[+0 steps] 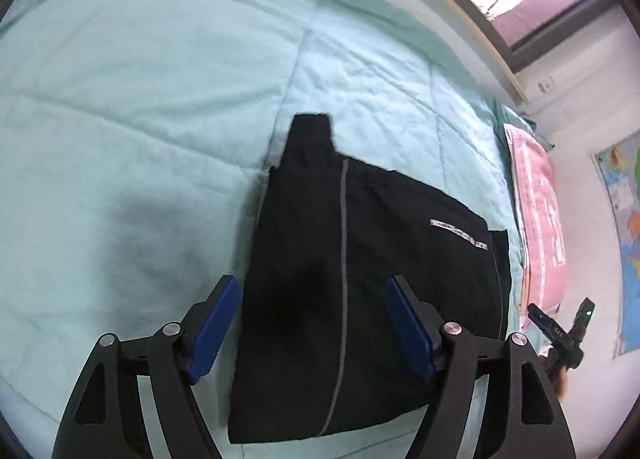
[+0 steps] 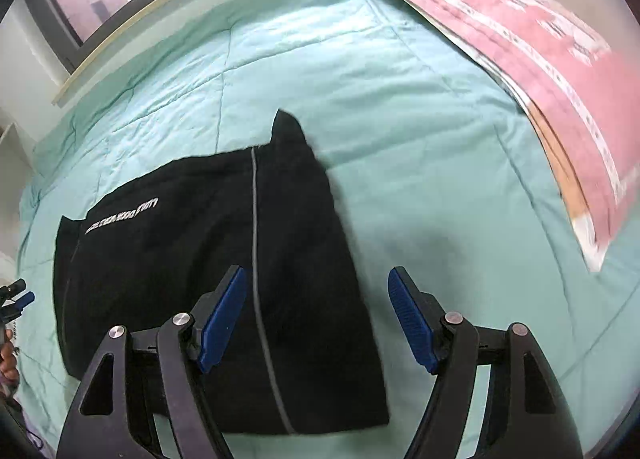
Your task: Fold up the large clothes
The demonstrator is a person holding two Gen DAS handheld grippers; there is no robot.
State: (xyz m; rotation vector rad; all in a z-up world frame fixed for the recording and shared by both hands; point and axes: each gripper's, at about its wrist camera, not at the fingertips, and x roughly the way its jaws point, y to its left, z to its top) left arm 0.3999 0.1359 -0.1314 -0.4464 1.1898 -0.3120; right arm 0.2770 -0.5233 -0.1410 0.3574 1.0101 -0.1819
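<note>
Black and folded into a compact rectangle, the track jacket [image 1: 360, 279] lies flat on the mint-green quilted bedspread [image 1: 140, 99], a thin grey piping line down its middle and a band of white lettering near one edge, too blurred and turned to read. Both the left gripper [image 1: 312, 323] and the right gripper [image 2: 316, 315] hang above it with blue pads spread apart, holding nothing. Beside the jacket lies a pink printed pillow [image 2: 540, 39], perhaps a cushion, its white lettering illegible.
</note>
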